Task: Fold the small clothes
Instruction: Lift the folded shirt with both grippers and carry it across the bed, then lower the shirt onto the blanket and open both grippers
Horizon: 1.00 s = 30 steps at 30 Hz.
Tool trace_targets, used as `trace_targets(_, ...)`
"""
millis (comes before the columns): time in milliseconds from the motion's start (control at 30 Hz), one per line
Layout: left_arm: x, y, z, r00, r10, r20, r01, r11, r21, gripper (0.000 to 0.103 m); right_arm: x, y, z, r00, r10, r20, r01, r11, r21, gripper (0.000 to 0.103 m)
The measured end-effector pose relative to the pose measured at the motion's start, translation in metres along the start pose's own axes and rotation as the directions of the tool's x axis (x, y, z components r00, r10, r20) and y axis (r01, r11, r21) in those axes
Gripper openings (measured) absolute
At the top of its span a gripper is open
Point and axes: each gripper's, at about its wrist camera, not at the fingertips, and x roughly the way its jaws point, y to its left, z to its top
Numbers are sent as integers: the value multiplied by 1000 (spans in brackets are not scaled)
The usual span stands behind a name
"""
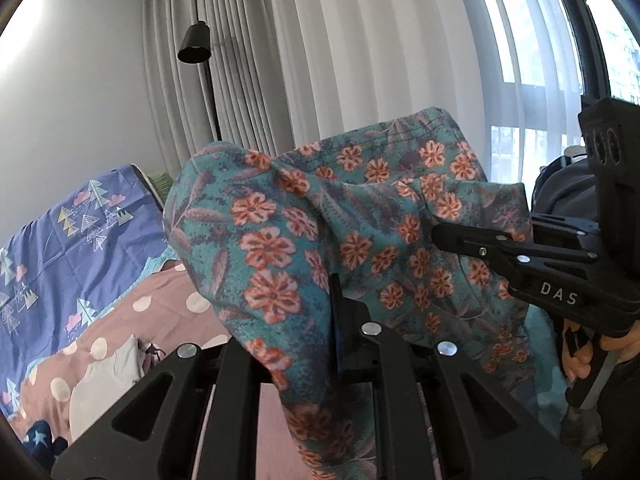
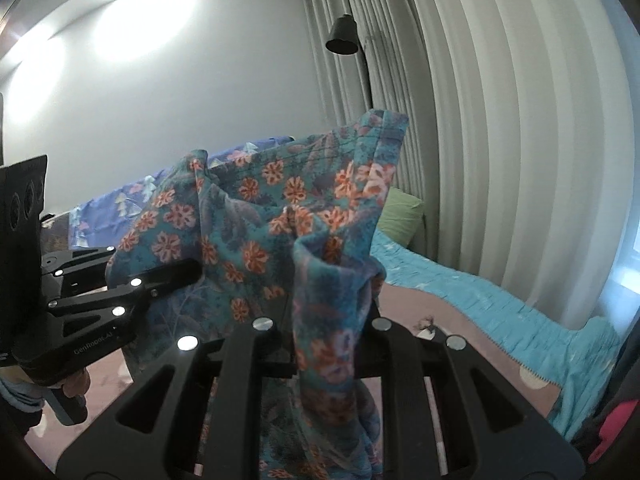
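Left gripper, jaws pressed together on a bunched edge of a floral garment, holds the cloth aloft above a bed spread with a polka-dot cover, while the right gripper pinches another gathered fold of the same piece. Each tool shows in the other's view: the right gripper at the right edge of the left wrist view, its fingers closed on the fabric's far side, and the left gripper low at the left of the right wrist view, likewise clamped on cloth.

The teal garment with orange flowers hangs in mid-air between the two, well clear of the bedding, crumpled and sagging in the middle. Its stitched hem or waistband runs along the top, roughly from one gripper across to the other, so the long axis appears to lie sideways between the two holds, with loose fabric trailing downward toward the bed.

For the step apparently in hand, spreading the piece before a fold, drawing the two holds apart until the top edge goes taut and level should shake out the sag; both pinches sit on thick bunches, which could slip unevenly. Lowering the hanging part first onto the bed would likely keep it flat.

A black lamp stands before pale curtains behind.
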Motion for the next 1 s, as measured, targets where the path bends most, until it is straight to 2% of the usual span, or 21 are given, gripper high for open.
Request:
trace_targets(500,72,28,-10,999,7,-47,-9,999,-48,13,75,3,5,994,-80,-79,75,995,-62,16)
trace_targets(767,105,33,-4,997,29,-75,-33,999,-43,13,118,4,16,982,-140,-127,129,988,-88,16)
trace_targets(833,114,32,-6,995,43,-85,-46,998,-32,16,129,3,16,978,-154,-141,142,986,-88,16)
trace_targets(900,122,29,-10,993,72,-94,-74,997,-13,24,142,2,14,973,-166,-158,154,984,-89,17)
trace_targets(933,130,29,-13,989,96,-109,-96,995,-2,27,152,0,12,967,-189,-172,176,980,-93,28)
trace_targets(967,138,30,-17,984,116,-135,-116,993,5,31,162,-3,10,957,-229,-177,215,972,-95,55)
trace_targets(1000,143,31,-20,977,129,-168,-133,991,-9,32,169,-8,6,938,-304,-164,292,952,-94,65)
